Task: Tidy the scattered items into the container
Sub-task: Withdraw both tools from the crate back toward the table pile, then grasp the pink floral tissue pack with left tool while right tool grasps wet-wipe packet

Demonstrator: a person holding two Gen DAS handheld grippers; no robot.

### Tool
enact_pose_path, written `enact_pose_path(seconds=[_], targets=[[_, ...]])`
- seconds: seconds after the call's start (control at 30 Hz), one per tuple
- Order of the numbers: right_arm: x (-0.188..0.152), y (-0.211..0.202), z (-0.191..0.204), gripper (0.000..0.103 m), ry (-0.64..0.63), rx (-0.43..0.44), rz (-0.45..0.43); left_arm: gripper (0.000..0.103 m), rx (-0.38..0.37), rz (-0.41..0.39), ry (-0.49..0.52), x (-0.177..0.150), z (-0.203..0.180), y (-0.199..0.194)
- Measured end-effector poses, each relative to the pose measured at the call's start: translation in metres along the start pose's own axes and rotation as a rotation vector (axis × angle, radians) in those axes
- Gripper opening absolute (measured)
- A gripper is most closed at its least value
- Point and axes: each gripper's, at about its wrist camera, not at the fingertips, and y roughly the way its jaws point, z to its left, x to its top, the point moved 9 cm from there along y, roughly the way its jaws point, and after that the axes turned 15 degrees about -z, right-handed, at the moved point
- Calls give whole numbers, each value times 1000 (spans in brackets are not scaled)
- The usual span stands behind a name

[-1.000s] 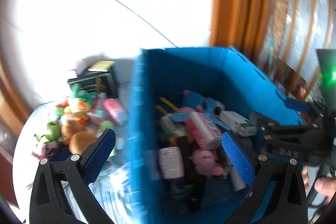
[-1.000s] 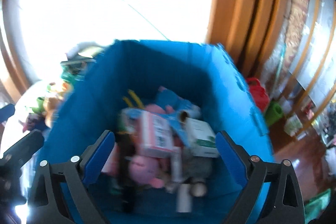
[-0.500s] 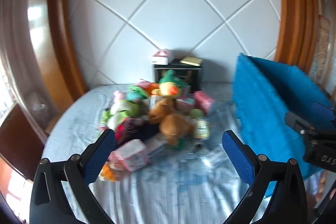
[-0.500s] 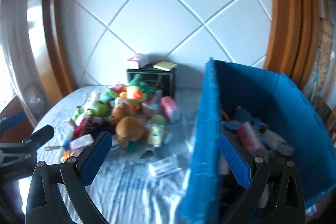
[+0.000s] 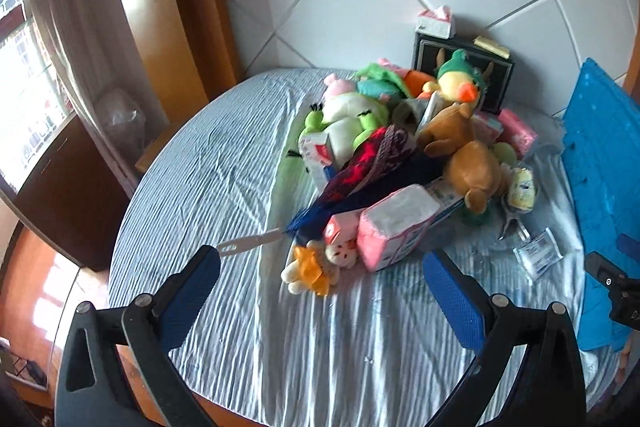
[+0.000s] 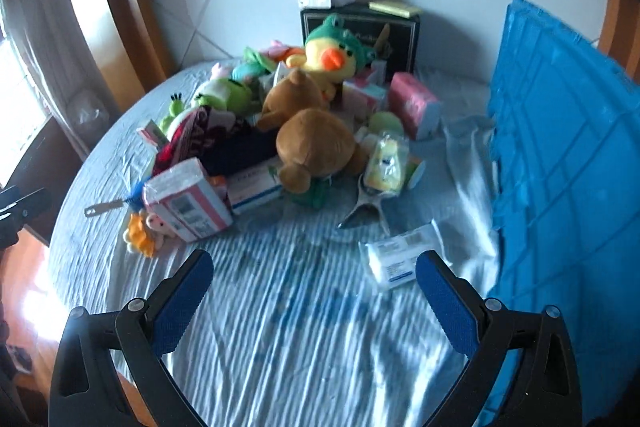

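Left gripper [image 5: 320, 297], right gripper [image 6: 314, 287]: black plastic arms, blue textured pads, silver screws.

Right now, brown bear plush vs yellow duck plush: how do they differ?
The brown bear plush is plain brown and lies tipped over at the front of the pile; the yellow duck plush has an orange beak and green frog hood and sits upright behind it, against the black box. The bear looks bulkier. Both are soft toys, not yet in the blue container.
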Motion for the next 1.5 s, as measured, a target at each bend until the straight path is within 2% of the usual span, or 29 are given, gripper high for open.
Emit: enact_pose_path(seconds=[0.13,0.27,0.37,0.5,0.57,0.67,0.8,0.87,0.93,1.03,1.1,1.17,1.2,1.27,1.4,1.5], targets=[[-21,40,16,102,-6,35,101,103,45,88,-68,-29,27,34],[-10,57,40,102,-39,63,101,103,60,141,-101,-40,38,64],[6,72,62,102,-47,72,80,103,60,138,-99,-29,38,90],[20,80,69,102,-22,22,57,103,25,114,-78,3,22,137],[19,81,60,102,-4,-25,59,103,-14,128,-57,10,4,162],[6,80,32,102,12,-128,93,103,-138,172,3,2,-42,177],[-21,75,-2,102,86,-205,141,103,-302,157,89,-23,-100,144],[-38,73,-14,102,107,-228,171,103,-359,203,101,-45,-119,129],[-56,72,-22,102,114,-238,205,103,-383,245,119,-70,-131,119],[-78,72,-26,102,100,-232,244,103,-381,303,139,-104,-140,114],[-87,73,-26,102,91,-212,256,103,-345,310,147,-115,-138,112],[-87,73,-23,97,73,-189,240,103,-320,301,107,-115,-129,107],[-86,75,-21,87,67,-176,231,103,-307,291,78,-113,-123,105],[-83,83,-14,76,70,-138,214,103,-274,278,29,-107,-109,102],[-82,115,12,75,70,-58,203,103,-224,269,-47,-98,-94,103],[-100,127,49,69,46,65,254,103,-198,262,-86,-93,-90,105]])
